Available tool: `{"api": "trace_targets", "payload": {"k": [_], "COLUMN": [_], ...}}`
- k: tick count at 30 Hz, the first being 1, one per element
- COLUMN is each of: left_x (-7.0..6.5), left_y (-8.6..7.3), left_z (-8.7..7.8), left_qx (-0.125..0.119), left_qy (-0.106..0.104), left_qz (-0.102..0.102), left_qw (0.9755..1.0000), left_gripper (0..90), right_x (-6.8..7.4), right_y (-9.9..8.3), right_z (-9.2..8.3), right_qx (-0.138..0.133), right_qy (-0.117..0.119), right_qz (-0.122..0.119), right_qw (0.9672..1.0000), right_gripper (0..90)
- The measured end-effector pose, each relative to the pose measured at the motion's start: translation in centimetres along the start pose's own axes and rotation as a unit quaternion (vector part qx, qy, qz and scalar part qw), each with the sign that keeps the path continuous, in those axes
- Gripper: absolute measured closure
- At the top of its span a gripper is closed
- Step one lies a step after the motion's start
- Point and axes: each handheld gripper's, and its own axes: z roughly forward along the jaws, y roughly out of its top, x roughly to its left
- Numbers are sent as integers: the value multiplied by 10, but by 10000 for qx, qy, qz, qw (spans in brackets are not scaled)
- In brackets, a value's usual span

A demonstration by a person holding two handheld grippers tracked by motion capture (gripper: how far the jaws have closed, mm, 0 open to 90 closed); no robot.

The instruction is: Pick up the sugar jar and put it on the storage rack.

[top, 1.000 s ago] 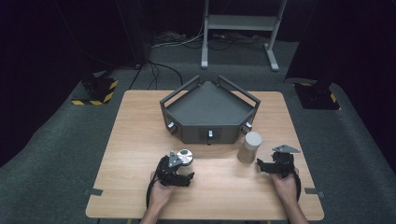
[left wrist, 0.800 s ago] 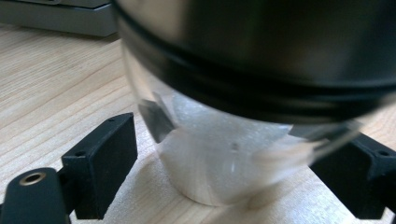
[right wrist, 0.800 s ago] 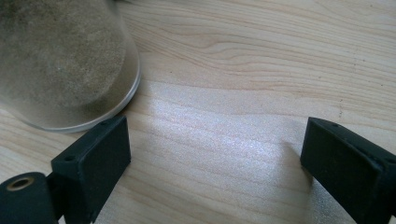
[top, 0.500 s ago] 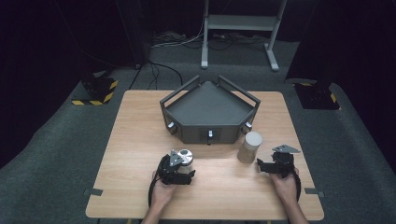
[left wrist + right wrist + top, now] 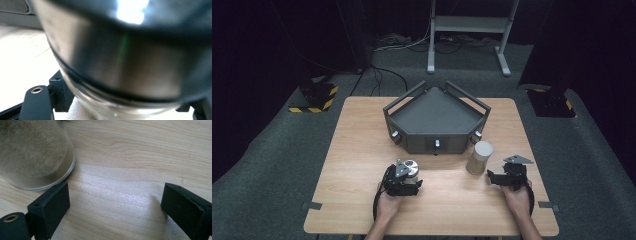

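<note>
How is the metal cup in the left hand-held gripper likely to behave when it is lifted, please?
The cup looks like smooth, shiny metal, so it may slip between the jaws. It seems rigid and unlikely to deform. Its round wall could let it twist in the left hand-held gripper, whose jaws have just been closing around it.

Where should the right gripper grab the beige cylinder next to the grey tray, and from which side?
Probably the side wall of the beige cylinder, about mid-height, with the right gripper coming in level from its own side. It stands upright on the table with round, straight walls, and the open jaws look wide enough to straddle it. The grey tray blocks the far side.
</note>
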Motion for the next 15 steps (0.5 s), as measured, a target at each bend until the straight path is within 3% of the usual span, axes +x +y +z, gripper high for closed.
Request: {"api": "trace_targets", "payload": {"k": [2,3,4,8,9,10,11,12,15], "left_x": [0,-6,-5,-7,-7,-10,-25,-9,-12], "left_y": [0,-9,-6,-9,-5,-8,-23,-4,-11], "left_z": [0,5,4,6,4,6,17,4,8], "left_qx": [1,-294,-222,-317,-199,-288,-916,-167,-383], "left_qy": [4,64,60,88,103,146,147,150,186], "left_qz": [-1,-287,-205,-306,-148,-227,-1085,-81,-289], "left_qw": [10000,9991,9995,9990,9996,9992,9898,9997,9987], "left_gripper": [253,255,257,268,270,273,275,277,286], "right_x": [0,0,0,0,0,0,0,0,0], "right_y": [0,0,0,0,0,0,0,0,0], "right_z": [0,0,0,0,0,0,0,0,0], "right_qx": [-1,-2,0,0,-1,0,-1,0,0], "right_qy": [0,0,1,1,1,1,1,1,1], "right_qz": [-6,-4,1,1,2,1,1,1,0], "right_qw": [10000,10000,10000,10000,10000,10000,10000,10000,10000], "right_gripper": [80,80,80,80,80,80,80,80,80]}}
